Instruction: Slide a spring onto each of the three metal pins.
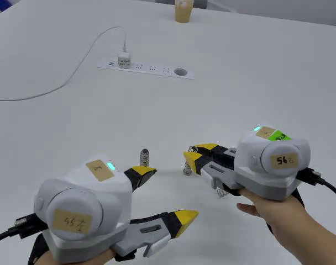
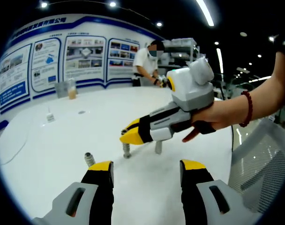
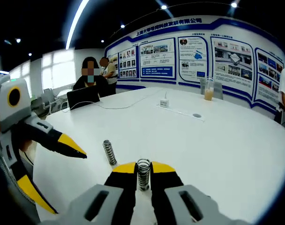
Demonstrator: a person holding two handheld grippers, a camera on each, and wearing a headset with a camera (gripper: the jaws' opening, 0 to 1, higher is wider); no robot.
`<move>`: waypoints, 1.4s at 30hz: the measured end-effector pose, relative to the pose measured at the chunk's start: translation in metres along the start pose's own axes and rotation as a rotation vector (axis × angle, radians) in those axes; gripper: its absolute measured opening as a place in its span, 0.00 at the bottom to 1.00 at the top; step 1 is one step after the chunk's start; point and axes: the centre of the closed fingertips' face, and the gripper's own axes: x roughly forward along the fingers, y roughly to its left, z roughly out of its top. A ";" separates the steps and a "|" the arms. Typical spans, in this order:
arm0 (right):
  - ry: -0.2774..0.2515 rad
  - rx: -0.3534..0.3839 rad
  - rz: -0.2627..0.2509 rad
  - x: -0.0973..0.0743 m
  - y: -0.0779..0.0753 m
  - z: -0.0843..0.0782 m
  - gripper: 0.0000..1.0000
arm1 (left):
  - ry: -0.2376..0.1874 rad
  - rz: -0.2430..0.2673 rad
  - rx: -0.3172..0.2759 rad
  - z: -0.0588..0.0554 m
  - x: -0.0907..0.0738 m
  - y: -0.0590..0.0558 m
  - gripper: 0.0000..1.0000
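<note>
Maybe a third done: one upright grey metal pin (image 1: 144, 157) already looks sprung. The right gripper (image 3: 143, 165) pinches a small steel coil spring (image 3: 143, 177) just above the white table (image 1: 240, 83); the left gripper (image 1: 165, 193) gapes wide, empty.

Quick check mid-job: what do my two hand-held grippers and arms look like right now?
The left hand-held gripper and right hand-held gripper both have rounded white-grey housings, black jaws with yellow tips, tan handwritten number stickers, green lights and black rear cables. A red beaded bracelet is on the right wrist.
</note>
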 end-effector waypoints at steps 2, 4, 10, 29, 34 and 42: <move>0.003 0.001 0.000 0.000 0.001 -0.001 0.12 | 0.000 0.000 0.001 0.000 0.000 0.000 0.58; 0.007 -0.001 0.001 0.001 0.002 -0.002 0.12 | 0.000 0.001 0.002 0.000 0.000 0.000 0.58; 0.019 -0.002 0.000 0.003 0.003 -0.006 0.12 | 0.000 0.004 0.002 0.000 -0.001 0.001 0.58; 0.058 -0.006 -0.011 0.005 0.003 -0.016 0.13 | 0.004 0.008 0.012 -0.001 -0.001 0.002 0.57; 0.031 0.025 -0.004 -0.001 0.004 -0.006 0.20 | 0.003 0.011 0.012 -0.001 -0.001 0.003 0.57; 0.003 0.060 -0.004 -0.017 0.002 0.009 0.26 | 0.003 0.015 0.027 0.000 0.000 0.001 0.57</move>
